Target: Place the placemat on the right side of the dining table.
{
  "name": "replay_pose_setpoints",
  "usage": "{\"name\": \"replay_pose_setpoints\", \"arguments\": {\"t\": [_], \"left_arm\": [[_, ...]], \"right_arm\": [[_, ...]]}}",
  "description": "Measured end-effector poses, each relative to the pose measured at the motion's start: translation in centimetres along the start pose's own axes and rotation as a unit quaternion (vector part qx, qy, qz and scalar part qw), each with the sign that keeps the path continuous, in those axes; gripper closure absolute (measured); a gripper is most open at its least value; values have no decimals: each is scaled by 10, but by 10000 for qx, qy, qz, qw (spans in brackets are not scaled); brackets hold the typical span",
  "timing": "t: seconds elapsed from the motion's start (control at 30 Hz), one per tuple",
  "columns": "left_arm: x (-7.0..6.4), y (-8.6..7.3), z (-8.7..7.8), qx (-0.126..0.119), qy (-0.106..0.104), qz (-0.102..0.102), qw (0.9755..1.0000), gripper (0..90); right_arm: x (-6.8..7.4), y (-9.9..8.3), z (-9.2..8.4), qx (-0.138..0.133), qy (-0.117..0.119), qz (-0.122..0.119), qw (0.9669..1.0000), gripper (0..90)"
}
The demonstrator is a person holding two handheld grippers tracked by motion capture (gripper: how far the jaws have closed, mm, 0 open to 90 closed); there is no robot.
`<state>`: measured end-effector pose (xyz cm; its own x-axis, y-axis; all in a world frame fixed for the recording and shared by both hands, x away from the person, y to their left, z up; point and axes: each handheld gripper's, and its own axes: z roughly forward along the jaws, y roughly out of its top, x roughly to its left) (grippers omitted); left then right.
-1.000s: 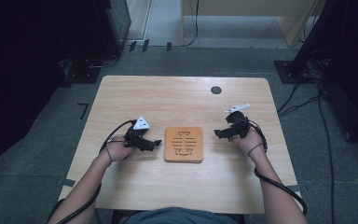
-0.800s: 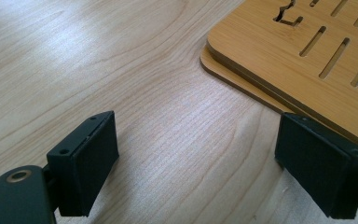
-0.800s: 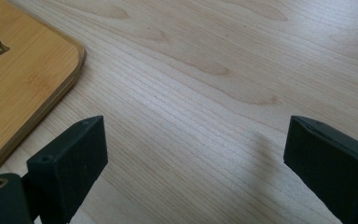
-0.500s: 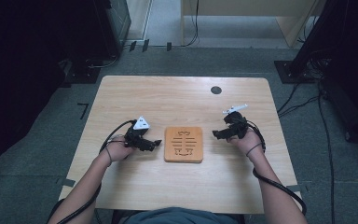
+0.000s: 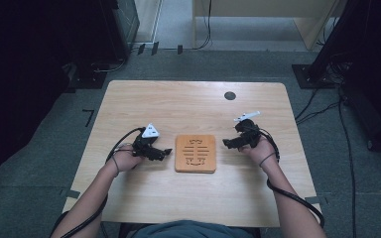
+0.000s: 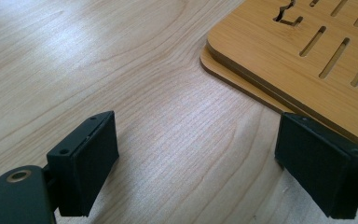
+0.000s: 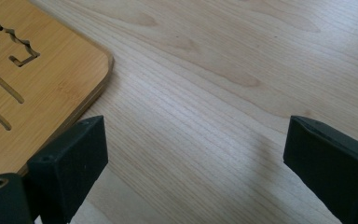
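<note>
A square bamboo board with cut-out slots lies flat in the middle of the table's near half. My left gripper rests just to its left, open, jaws pointing at the board's left edge. In the left gripper view the board shows two stacked layers beyond the wide-apart pads, with bare table between them. My right gripper sits just right of the board, open too. The right gripper view has the board's rounded corner at upper left, next to one pad.
The light wooden table has a small dark round grommet near its far edge. Cables trail from both grippers past the person's forearms. Dark equipment and floor cables surround the table.
The right gripper has shifted slightly left toward the board's right edge. The left gripper and the board have stayed where they were.
</note>
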<state>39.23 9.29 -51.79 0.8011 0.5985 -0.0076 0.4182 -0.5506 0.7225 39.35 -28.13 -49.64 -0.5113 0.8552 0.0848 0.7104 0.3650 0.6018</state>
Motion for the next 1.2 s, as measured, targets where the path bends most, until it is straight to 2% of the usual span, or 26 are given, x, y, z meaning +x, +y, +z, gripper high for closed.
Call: {"name": "replay_pose_setpoints", "arguments": {"t": [0.23,0.6,0.77,0.9,1.2], "left_arm": [[0,0,0,-6,2,-9,10000,122],[1,0,1,-21,-6,-27,10000,123],[4,0,0,-27,63,-139,9999,128],[6,0,-2,-6,138,-143,9998,128],[6,1,-6,-51,162,-179,9997,128]], "right_arm": [[7,1,4,43,61,-99,9999,61],[12,2,7,85,137,-116,9998,61],[17,3,10,121,185,-171,9996,61],[19,4,11,125,186,-210,9995,61],[22,6,14,162,232,-282,9992,61]]}}
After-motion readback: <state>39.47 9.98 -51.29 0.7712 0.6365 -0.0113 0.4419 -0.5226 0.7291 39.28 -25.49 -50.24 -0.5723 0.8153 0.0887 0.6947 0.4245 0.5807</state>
